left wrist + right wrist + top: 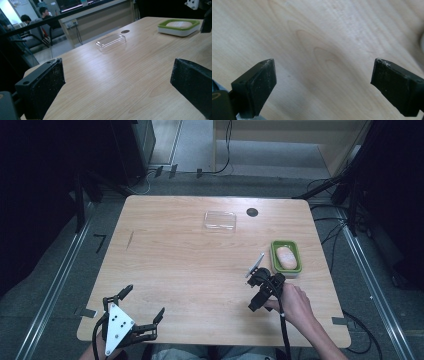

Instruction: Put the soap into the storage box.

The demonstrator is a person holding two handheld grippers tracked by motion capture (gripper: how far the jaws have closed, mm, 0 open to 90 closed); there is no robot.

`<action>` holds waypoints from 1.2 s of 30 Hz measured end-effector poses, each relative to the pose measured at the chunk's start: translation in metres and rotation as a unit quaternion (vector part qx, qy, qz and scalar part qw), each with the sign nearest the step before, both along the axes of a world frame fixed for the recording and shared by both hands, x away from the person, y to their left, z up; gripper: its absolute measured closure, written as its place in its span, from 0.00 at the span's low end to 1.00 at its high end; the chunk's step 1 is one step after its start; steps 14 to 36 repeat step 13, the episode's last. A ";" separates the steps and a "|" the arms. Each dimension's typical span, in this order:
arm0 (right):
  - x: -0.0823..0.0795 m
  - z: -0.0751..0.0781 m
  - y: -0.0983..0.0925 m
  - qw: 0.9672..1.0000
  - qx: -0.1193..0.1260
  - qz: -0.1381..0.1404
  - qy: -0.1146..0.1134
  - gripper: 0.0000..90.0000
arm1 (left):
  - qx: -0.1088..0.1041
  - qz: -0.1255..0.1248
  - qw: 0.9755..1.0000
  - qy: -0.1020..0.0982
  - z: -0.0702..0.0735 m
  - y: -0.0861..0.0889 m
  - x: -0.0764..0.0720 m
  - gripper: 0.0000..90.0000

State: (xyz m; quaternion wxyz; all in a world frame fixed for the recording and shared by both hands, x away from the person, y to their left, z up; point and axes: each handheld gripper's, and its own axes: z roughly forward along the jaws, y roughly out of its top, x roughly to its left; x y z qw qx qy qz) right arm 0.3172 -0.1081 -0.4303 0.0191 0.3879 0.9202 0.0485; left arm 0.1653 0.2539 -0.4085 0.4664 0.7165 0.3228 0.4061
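A white container with a green rim sits near the table's right edge and holds a pale oval lump; in the left gripper view the container lies far right. Its clear plastic lid lies apart at the far middle. My right gripper hovers just left of and nearer than the container, pointing down, open, with only bare wood between its jaws. By the front left corner my left gripper rests open and holds nothing.
A round dark hole sits in the tabletop right of the lid. Cables and metal rails run along the floor on both sides. Beyond the table's far edge, people sit on chairs.
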 end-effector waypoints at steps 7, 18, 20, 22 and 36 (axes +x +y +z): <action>-0.019 -0.014 0.005 1.000 -0.001 0.023 0.012 0.07 | -0.001 -0.001 1.000 0.000 0.000 0.000 0.000 0.00; -0.030 -0.037 0.002 0.999 -0.002 0.031 0.015 0.05 | 0.000 -0.002 1.000 0.000 0.000 0.000 0.001 0.00; -0.030 -0.037 0.002 0.999 -0.002 0.031 0.015 0.05 | 0.000 -0.002 1.000 0.000 0.000 0.000 0.001 0.00; -0.030 -0.037 0.002 0.999 -0.002 0.031 0.015 0.05 | 0.000 -0.002 1.000 0.000 0.000 0.000 0.001 0.00; -0.030 -0.037 0.002 0.999 -0.002 0.031 0.015 0.05 | 0.000 -0.002 1.000 0.000 0.000 0.000 0.001 0.00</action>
